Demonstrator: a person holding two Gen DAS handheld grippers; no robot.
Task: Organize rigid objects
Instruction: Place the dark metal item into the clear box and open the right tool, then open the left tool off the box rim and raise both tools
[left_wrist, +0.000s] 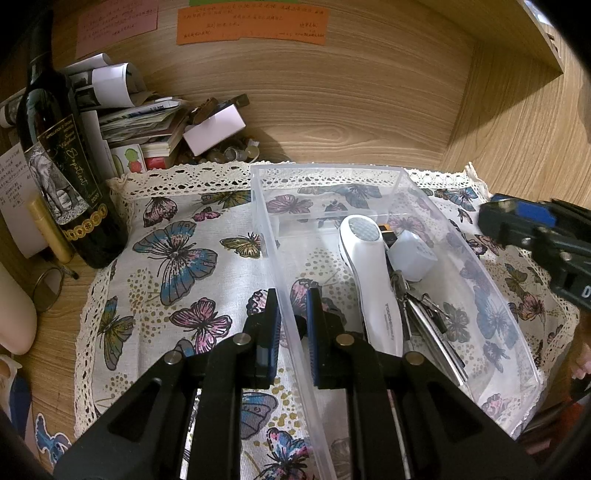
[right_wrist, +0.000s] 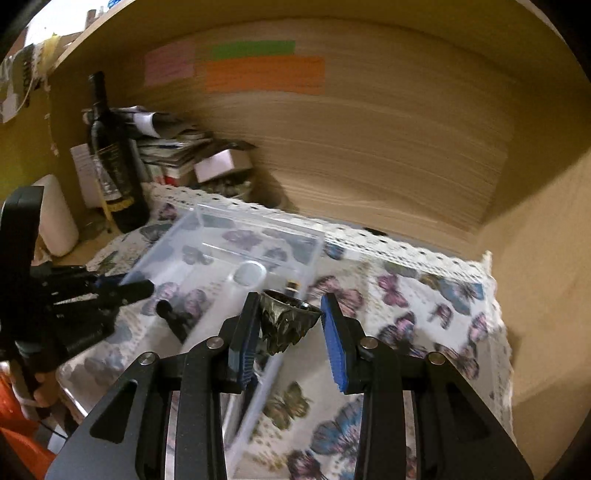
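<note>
A clear plastic bin (left_wrist: 491, 295) sits on the butterfly cloth (left_wrist: 173, 254). Inside lie a white handheld device (left_wrist: 369, 273), a small translucent cube (left_wrist: 412, 258) and a bunch of keys (left_wrist: 421, 310). My left gripper (left_wrist: 293, 325) is shut on the bin's left wall. In the right wrist view the bin (right_wrist: 221, 243) is at center left, blurred. My right gripper (right_wrist: 290, 325) holds a dark, jagged cup-shaped object (right_wrist: 288, 321) between its blue pads, above the bin's near right corner. The right gripper also shows at the right edge of the left wrist view (left_wrist: 535, 236).
A dark wine bottle (left_wrist: 55, 162) stands at the left beside a pile of papers and boxes (left_wrist: 147, 118). Wooden walls enclose the desk nook, with coloured notes (left_wrist: 251, 26) on the back. A metal ring (left_wrist: 46, 284) lies on the wood by the cloth.
</note>
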